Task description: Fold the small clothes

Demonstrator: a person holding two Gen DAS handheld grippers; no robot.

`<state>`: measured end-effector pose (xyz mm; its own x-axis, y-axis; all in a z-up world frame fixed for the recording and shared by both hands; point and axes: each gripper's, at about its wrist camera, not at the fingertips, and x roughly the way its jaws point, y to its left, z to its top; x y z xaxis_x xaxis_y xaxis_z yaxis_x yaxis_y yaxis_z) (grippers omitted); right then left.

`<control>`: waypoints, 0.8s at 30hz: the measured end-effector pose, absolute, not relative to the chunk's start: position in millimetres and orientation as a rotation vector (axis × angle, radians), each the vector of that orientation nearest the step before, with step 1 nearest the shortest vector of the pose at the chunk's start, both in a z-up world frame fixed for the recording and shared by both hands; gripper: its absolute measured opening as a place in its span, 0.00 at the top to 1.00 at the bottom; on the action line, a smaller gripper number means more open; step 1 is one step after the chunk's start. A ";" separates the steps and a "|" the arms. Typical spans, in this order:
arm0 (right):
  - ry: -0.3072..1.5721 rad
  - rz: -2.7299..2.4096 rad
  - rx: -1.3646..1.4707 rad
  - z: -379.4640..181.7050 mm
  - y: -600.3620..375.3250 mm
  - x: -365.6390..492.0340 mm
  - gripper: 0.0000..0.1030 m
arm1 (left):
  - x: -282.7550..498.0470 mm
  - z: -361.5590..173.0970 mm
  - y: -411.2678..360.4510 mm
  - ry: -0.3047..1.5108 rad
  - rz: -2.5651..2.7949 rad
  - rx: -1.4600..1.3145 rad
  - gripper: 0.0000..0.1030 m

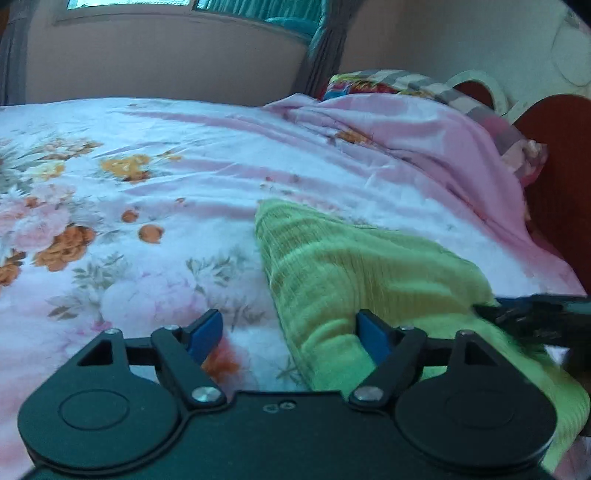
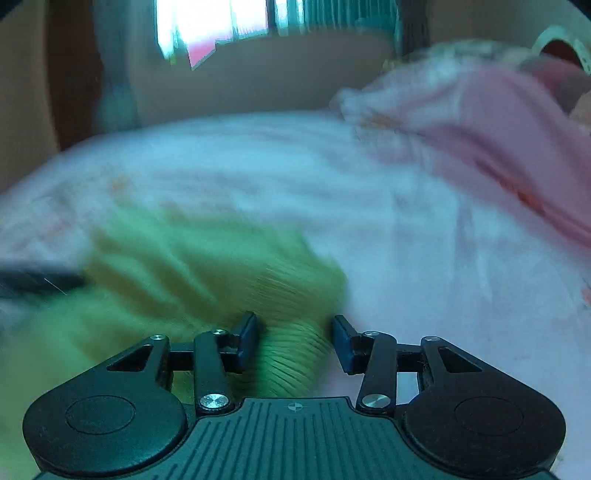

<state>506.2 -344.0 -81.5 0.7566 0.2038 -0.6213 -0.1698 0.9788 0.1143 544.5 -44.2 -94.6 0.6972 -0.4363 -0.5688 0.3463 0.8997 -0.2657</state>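
A light green ribbed garment (image 1: 351, 266) lies on the floral bedsheet (image 1: 129, 192), right of centre in the left wrist view. My left gripper (image 1: 290, 334) is open wide over the garment's left edge, and its right pad (image 1: 373, 336) rests against the cloth. In the blurred right wrist view, the garment (image 2: 207, 266) spreads to the left. Its ribbed hem runs between the jaws of my right gripper (image 2: 295, 339), which stand apart without pressing on it. Each gripper shows in the other's view as a dark blurred shape, the right one (image 1: 524, 314) and the left one (image 2: 37, 280).
A pink blanket (image 1: 406, 147) is heaped at the back right, with colourful pillows (image 1: 369, 86) behind it. A red-brown headboard (image 1: 561, 166) borders the bed on the right. A wall and a window (image 2: 221, 26) lie beyond the bed's far edge.
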 end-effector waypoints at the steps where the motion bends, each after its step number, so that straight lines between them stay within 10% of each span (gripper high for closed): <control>1: 0.670 0.220 0.075 -79.3 -351.2 505.9 0.57 | 545.9 -92.8 -40.1 0.671 -0.440 -0.176 0.24; 24: 0.594 0.253 0.236 -68.0 -371.0 479.8 0.57 | 524.7 -72.8 -57.2 0.640 -0.421 0.011 0.23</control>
<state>479.8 -371.0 -68.0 0.7998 0.3012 -0.5192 -0.1664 0.9423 0.2904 524.7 -57.2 -72.8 0.7211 -0.3772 -0.5811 0.3840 0.9158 -0.1180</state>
